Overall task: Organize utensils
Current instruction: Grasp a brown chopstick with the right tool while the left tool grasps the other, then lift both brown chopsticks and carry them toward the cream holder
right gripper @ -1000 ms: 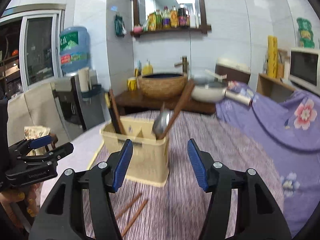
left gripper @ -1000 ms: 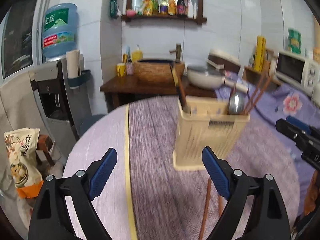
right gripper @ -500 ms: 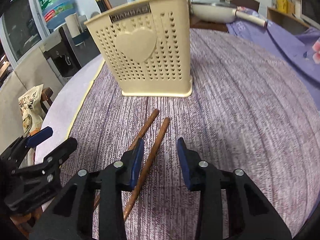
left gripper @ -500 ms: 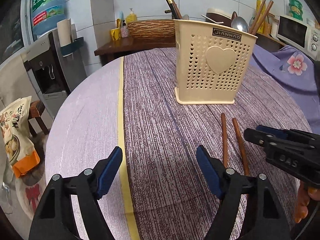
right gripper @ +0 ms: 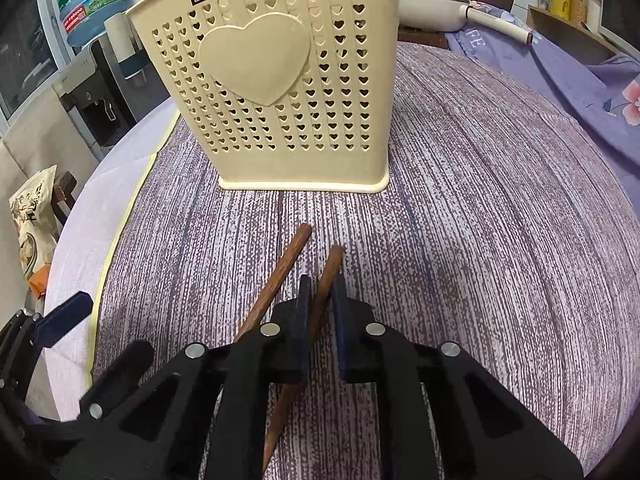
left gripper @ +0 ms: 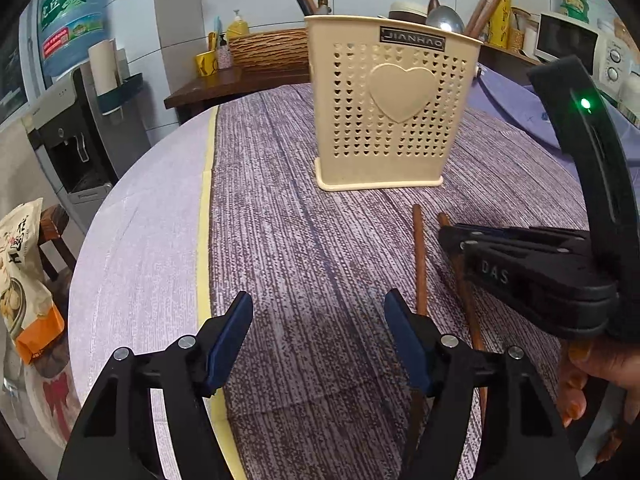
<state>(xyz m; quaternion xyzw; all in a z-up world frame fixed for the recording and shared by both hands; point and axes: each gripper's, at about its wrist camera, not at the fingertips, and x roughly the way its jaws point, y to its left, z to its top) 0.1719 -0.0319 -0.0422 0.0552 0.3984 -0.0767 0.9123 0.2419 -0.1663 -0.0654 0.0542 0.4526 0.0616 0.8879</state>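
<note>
The right gripper [right gripper: 320, 300] is being tilted down, clamped on one chopstick [right gripper: 327, 276]. The left gripper [left gripper: 320, 340] is being closed on nothing. Chopsticks and a spoon [left gripper: 444, 18] are being held in the holder [left gripper: 392, 112].

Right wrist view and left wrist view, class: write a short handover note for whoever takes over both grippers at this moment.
Right gripper: shut on the right-hand chopstick, which lies on the table.
Left gripper: jaws closing, nothing between them; it hangs over the striped cloth beside the left-hand chopstick.
Holder: upright behind the chopsticks, already holding a spoon and other chopsticks.
Done: one chopstick gripped.
Left: lift it into the holder, then likely the second one.
</note>
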